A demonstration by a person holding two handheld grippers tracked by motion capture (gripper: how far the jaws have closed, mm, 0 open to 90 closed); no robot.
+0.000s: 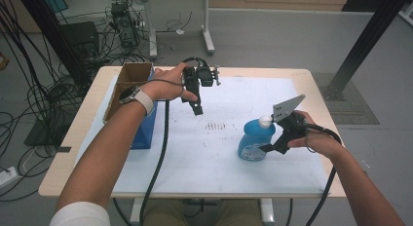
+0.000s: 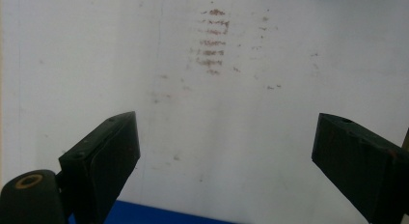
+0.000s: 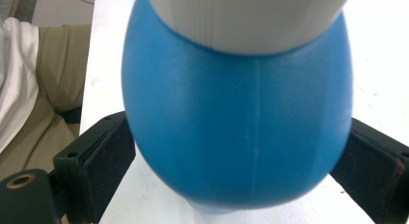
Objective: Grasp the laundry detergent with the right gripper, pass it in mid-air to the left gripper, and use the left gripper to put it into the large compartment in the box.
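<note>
Right claw (image 1: 269,148) grips blue bottle (image 1: 253,141) with white cap, upright on white-covered worktop (image 1: 204,153). Left claw (image 1: 197,109) wide, empty, above stained paper, near cardboard box (image 1: 131,77).

From my left gripper (image 1: 197,108), the white sheet (image 1: 204,153) lies bare toward 6 o'clock, so I can pass there. At 9 o'clock the open cardboard box (image 1: 127,82) on its blue base blocks me. At 4 o'clock the blue bottle (image 1: 254,141) and right gripper (image 1: 268,148) stand in the way.

Black tongs (image 1: 197,109), wristwatch (image 1: 129,94), white sleeve (image 1: 80,214)
</note>
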